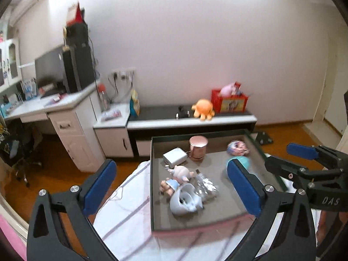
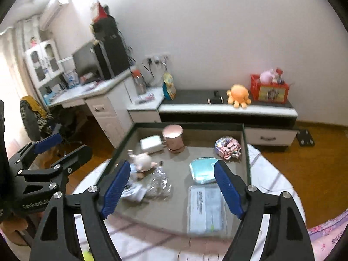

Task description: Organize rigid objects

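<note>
A dark-rimmed grey tray (image 1: 187,220) (image 2: 174,216) lies on a white striped cloth. In it stand a pink metal cup (image 1: 198,147) (image 2: 173,137), a white charger block (image 1: 175,157) (image 2: 151,144), a pig figurine (image 1: 177,175) (image 2: 142,161), a crinkled silver wrapper (image 1: 205,186) (image 2: 157,184), a white-blue toy (image 1: 184,199), a colourful block toy (image 1: 237,147) (image 2: 228,146), a teal oval dish (image 1: 244,161) (image 2: 202,170) and a flat clear packet (image 2: 205,208). My left gripper (image 1: 171,187) is open and empty above the tray's left side. My right gripper (image 2: 171,188) is open and empty above its front middle.
Behind the tray runs a low black-and-white cabinet (image 1: 191,119) (image 2: 228,108) with an orange plush octopus (image 1: 203,108) (image 2: 238,95) and a red crate (image 1: 229,100) (image 2: 268,89). A white desk (image 1: 43,106) with a monitor stands at the left. The floor is wood.
</note>
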Demonstrator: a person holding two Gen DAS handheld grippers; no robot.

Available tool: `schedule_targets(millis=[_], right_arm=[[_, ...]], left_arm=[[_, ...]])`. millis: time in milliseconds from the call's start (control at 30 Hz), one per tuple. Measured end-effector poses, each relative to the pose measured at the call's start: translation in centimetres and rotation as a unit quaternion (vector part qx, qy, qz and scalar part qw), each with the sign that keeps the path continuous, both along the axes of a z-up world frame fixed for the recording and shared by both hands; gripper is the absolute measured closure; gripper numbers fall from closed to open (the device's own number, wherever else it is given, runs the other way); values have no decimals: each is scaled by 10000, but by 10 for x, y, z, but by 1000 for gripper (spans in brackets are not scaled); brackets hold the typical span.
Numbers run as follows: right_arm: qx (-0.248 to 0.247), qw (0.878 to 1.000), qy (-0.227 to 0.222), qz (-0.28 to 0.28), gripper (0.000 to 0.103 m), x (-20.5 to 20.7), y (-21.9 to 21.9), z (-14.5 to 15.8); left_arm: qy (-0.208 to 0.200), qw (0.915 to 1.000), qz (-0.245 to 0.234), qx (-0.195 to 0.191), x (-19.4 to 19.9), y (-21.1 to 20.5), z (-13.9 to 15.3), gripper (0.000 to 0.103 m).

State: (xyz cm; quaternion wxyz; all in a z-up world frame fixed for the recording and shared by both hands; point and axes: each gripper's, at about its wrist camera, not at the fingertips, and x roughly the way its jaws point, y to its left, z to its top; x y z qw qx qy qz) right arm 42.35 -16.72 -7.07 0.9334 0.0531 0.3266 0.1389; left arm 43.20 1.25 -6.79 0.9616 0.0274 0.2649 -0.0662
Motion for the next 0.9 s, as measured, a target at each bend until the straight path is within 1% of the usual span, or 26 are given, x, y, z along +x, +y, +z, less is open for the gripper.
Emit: schedule_targets(millis=[67, 133, 167, 233, 300, 400, 467, 533, 567, 600, 667, 800, 900], right_arm=[[26, 9997, -261, 1, 20, -28, -1, 12], [-3, 9984, -561, 10, 20, -65, -1, 25], [-20, 9979, -652, 5, 19, -76, -2, 27], [-26, 9961, -887, 12, 19, -111, 0, 35], [-86, 9941, -1079, 16, 18, -137, 3, 39], [-235, 9895, -1423, -130, 17, -176, 9, 44], [-281, 9865, -1605, -193, 15, -196, 11, 44], [-322, 9819, -1820, -411, 12, -219, 13, 43], [-339, 9802, -1892, -472, 9, -226, 12, 43], [-384, 9779, -1969, -586, 0, -238, 12, 41], [-395, 9719, -2197, -747, 0, -258, 13, 39], [-471, 9667, -2325, -962, 0, -284, 12, 34], [-510, 9633, -2390, -1107, 0, -303, 11, 31]], left_arm=[[-332, 9994, 47, 35, -39, -1, 10, 0], [-560, 9983, 131, 56, -70, -1, 16, 0], [-701, 9974, 168, 51, -89, -2, 19, 0], [-847, 9962, 194, 49, -117, -1, 23, 0], [-986, 9950, 170, 62, -142, -4, 26, 0], [-1269, 9912, 332, 166, -186, -8, 28, 0], [-1386, 9895, 393, 140, -207, -9, 30, 0], [-1471, 9882, 416, 72, -230, -10, 29, 0], [-1518, 9875, 412, 68, -242, -11, 29, 0], [-1540, 9871, 423, 83, -250, -10, 28, 0], [-1601, 9859, 456, 153, -267, -11, 26, 0], [-1801, 9817, 600, 117, -296, -6, 26, 0], [-1908, 9798, 606, -23, -316, -2, 26, 0]])
